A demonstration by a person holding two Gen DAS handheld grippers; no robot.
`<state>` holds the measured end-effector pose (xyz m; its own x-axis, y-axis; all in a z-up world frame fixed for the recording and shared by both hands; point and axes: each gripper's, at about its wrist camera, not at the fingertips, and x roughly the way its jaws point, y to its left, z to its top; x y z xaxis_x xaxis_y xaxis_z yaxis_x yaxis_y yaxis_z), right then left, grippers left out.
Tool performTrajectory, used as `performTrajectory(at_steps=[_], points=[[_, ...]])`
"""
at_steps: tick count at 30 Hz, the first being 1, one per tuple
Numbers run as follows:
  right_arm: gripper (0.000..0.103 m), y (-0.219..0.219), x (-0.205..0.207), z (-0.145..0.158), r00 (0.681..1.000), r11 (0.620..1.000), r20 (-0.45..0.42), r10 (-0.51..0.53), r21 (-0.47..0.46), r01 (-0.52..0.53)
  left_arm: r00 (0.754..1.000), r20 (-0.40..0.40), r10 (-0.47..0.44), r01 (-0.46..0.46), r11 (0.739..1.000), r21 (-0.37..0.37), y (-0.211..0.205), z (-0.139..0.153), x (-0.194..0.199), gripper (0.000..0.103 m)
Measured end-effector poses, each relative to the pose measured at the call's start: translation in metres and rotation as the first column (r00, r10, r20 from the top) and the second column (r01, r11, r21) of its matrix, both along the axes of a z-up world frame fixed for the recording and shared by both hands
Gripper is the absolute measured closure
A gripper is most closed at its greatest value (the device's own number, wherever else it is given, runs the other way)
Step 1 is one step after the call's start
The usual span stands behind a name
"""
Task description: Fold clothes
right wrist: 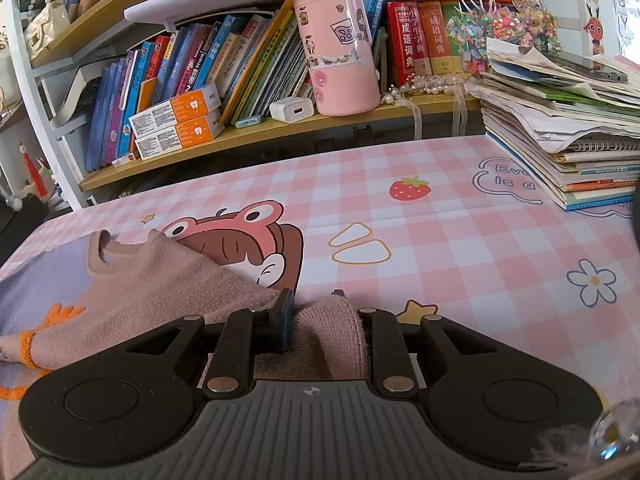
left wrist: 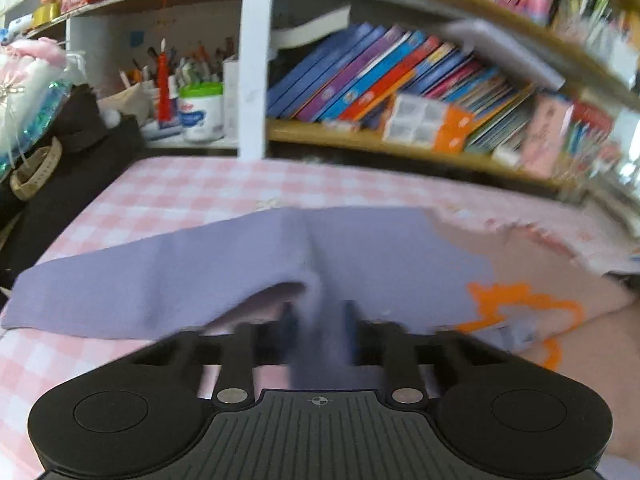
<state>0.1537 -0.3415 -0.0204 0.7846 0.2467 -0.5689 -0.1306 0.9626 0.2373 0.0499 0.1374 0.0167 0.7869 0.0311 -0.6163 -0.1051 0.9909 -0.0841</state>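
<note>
A: Left gripper (left wrist: 318, 322)?
B: Clamped on the lavender sleeve (left wrist: 240, 264) of the sweater. Fabric is pinched between the fingers and tents up off the table; the frame is motion-blurred.

A: Right gripper (right wrist: 314, 318)?
B: Closed on a bunched fold of the pink knit (right wrist: 332, 332). Left finger (right wrist: 284, 316) is clear to see, the right one is mostly buried in cloth.

A: Where's the garment?
B: Sweater (right wrist: 160, 292) lies on the pink checked tablecloth (right wrist: 460, 240), toward the left in the right wrist view, partly covering the printed cartoon girl in a frog hat (right wrist: 240, 232). Neckline (right wrist: 108, 256) points away from the camera. Orange outline print (left wrist: 520, 304) shows on the body, lavender at the sleeve side.

A: Background?
B: Bookshelf with leaning books (right wrist: 180, 64), pink canister (right wrist: 340, 52) on the shelf, two orange-and-white boxes (right wrist: 176, 124), white charger (right wrist: 290, 109) beside the canister. Stack of notebooks (right wrist: 560, 140) on the table's right end, well apart from the sweater. Pen holder (left wrist: 176, 76) and a white jar with green lid (left wrist: 202, 112) in the left wrist view.
</note>
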Motion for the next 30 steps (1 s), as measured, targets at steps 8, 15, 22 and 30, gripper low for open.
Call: performTrajectory(at_steps=[8, 15, 22, 30], points=[[0.079, 0.007, 0.000, 0.001, 0.997, 0.997, 0.003, 0.075, 0.026, -0.075, 0.993, -0.032, 0.118, -0.115, 0.991, 0.064, 0.035, -0.021, 0.028, 0.097], [0.076, 0.019, 0.000, 0.000, 0.992, 0.992, 0.006, 0.128, 0.024, -0.128, 0.992, -0.037, 0.123, -0.113, 0.975, 0.193, 0.029, -0.021, 0.039, 0.089], [0.076, 0.012, 0.001, 0.000, 0.994, 0.991, 0.008, 0.112, 0.074, -0.112, 0.983, 0.152, -0.100, 0.048, 0.949, 0.311, -0.017, 0.022, -0.030, 0.089], [0.067, -0.011, -0.003, -0.001, 0.996, 0.965, 0.032, 0.084, 0.246, -0.089, 0.926, 0.109, -0.361, 0.331, 0.916, 0.227, -0.074, 0.008, -0.089, 0.059]])
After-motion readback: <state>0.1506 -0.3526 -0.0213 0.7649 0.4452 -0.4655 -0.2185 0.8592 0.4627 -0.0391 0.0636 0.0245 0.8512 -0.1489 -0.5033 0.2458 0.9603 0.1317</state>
